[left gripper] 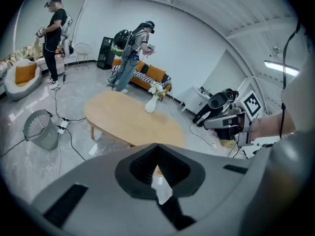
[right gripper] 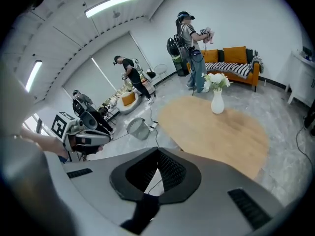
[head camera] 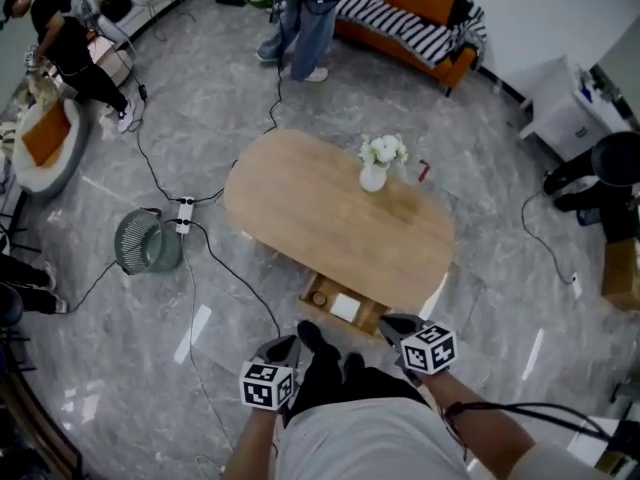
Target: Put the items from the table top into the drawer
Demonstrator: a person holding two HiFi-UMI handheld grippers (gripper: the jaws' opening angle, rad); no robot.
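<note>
Grey marble floor, large open room. An orange sofa (head camera: 400, 8) stands at the far wall. A wire waste basket (head camera: 148, 240) and a power strip (head camera: 185, 211) sit on the floor left of the table. Other people stand well off at the far side.

The oval wooden table (head camera: 300, 218) is straight ahead of us. At its near edge the drawer (head camera: 372, 318) is open toward us. Inside we note a round thing (head camera: 320, 297) and a white thing (head camera: 346, 308), both too small to name.

Toward the far right edge of the table top are two things:
- A white vase of flowers (head camera: 374, 168), upright.
- A small red item (head camera: 424, 171) near the vase on its right, not touching it. We cannot tell what it is. Its long axis seems to run away from us, across the table.

The left gripper (head camera: 284, 347) is clenched, pads meeting at the tips, nothing between them. The right gripper (head camera: 398, 324) is the same, closed and empty. Both hang low at the near edge, one on each side of the drawer. The right one is just off the drawer's right corner.

Our judgement: the red item lies ahead and slightly right of both grippers, beyond the drawer and most of the table top. The right gripper is nearer and better in line. A pick there would need the jaws parted and set across the item's short side, keeping clear of the vase on its left. We cannot settle whether the vase counts among the items.
</note>
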